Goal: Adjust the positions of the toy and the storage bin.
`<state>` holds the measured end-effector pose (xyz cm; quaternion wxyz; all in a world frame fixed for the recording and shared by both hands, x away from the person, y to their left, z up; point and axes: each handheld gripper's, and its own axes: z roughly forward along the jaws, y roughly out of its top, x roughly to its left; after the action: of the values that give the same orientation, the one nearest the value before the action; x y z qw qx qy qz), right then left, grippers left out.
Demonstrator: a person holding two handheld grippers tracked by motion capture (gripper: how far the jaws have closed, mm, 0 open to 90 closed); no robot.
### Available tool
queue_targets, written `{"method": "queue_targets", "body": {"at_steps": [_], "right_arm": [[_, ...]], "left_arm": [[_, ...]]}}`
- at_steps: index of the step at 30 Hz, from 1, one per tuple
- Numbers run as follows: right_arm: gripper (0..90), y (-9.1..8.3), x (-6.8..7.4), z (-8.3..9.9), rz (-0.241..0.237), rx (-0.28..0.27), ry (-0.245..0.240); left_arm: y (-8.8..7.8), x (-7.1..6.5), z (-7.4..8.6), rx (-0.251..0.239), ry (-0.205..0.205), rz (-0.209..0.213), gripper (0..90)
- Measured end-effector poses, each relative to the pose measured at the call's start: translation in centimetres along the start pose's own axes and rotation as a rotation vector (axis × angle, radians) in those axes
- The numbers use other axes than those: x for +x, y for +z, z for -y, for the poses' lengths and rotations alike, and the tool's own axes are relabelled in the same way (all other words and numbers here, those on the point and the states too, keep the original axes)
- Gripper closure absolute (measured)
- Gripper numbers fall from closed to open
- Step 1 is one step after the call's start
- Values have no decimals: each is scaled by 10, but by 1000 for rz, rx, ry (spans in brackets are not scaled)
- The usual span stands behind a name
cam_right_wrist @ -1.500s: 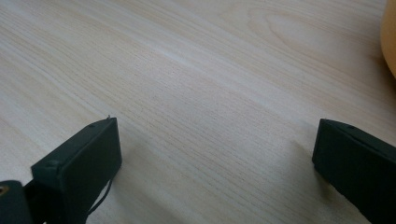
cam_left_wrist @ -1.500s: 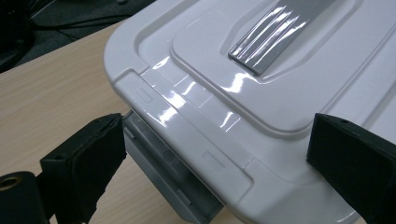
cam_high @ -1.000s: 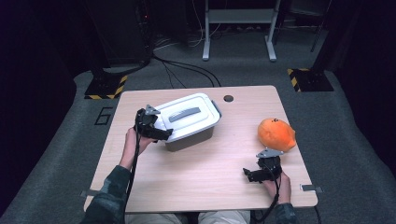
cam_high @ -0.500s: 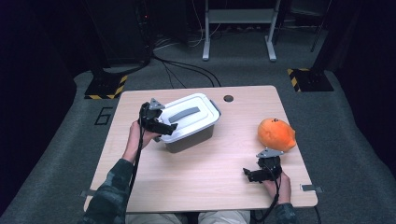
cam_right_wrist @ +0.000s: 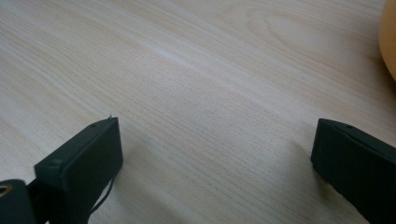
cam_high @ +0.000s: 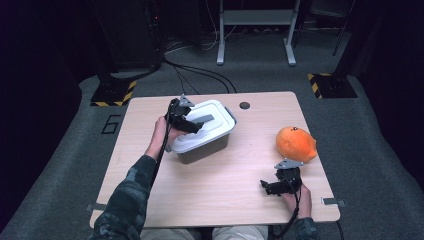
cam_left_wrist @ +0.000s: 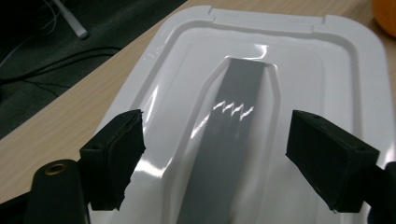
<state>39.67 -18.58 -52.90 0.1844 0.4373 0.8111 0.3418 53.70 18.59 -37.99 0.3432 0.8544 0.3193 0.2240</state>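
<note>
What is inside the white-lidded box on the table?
The contents cannot be seen: the white lid with its grey handle covers the box fully. The left gripper hovers over the handle, its jaws just closing, not yet pressing it.

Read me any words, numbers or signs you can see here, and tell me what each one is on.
"6": a large outlined number marked on the grey floor, left of the table.
The white lid, its grey handle and the orange plush toy carry no readable text.

Camouflage sleeves [cam_high: 131, 187] are covering the person's forearms. Black cables [cam_high: 161, 152] are trailing from black grippers topped by grey plates [cam_high: 288, 163]
</note>
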Motion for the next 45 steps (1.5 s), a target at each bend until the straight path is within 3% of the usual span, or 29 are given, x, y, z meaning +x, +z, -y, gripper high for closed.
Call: {"method": "queue_targets", "body": {"at_steps": [6, 10, 14, 26, 39, 45], "right_arm": [[17, 0, 0, 0, -2, 0, 1], [18, 0, 0, 0, -3, 0, 1], [18, 0, 0, 0, -3, 0, 1], [18, 0, 0, 0, -3, 0, 1], [19, 0, 0, 0, -2, -1, 1], [19, 0, 0, 0, -2, 0, 1]], "left_arm": [[8, 3, 0, 28, 21, -4, 365], [9, 6, 2, 22, 20, 49, 447], [10, 3, 3, 0, 14, 81, 607], [9, -3, 4, -5, -55, 83, 627], [9, -20, -1, 0, -37, 99, 663], [9, -29, -4, -2, 4, 113, 664]]}}
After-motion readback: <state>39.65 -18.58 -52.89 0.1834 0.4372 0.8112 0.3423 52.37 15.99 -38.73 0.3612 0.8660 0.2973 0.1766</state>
